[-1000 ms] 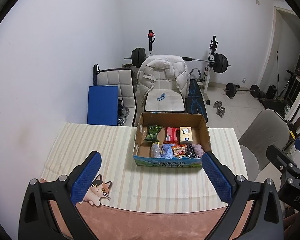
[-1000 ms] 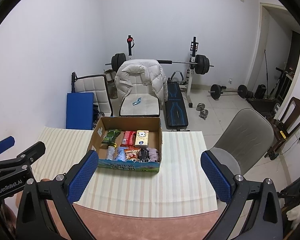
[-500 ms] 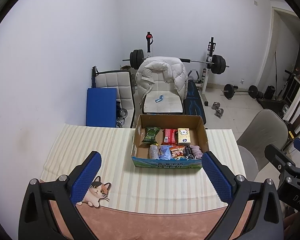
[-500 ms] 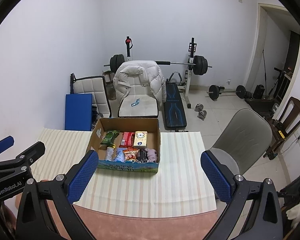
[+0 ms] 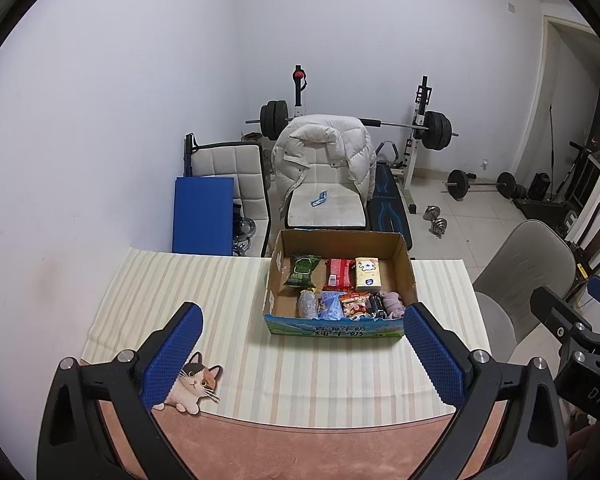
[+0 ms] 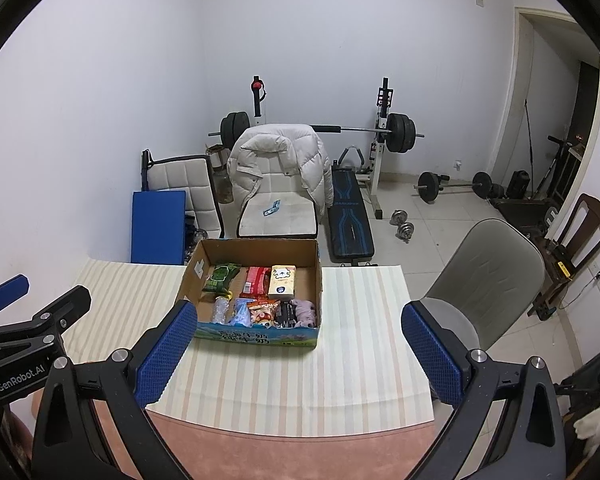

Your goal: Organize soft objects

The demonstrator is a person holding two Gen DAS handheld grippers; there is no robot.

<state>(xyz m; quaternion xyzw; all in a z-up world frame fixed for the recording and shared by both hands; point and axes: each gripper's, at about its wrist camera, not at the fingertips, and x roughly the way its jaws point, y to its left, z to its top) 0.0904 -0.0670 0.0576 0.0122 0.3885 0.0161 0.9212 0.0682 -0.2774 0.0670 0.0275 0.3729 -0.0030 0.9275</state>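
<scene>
Soft packets [image 5: 342,294] sit packed in the cardboard box [image 5: 334,326] on the tabletop [image 5: 236,292], both hand-held grippers, left [image 5: 298,350] and right [image 6: 296,346], hanging spread and empty, seemingly ready to reach in.

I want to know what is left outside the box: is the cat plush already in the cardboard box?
No, the cat plush lies on the striped cloth by the table's near edge, apart from the cardboard box.
</scene>
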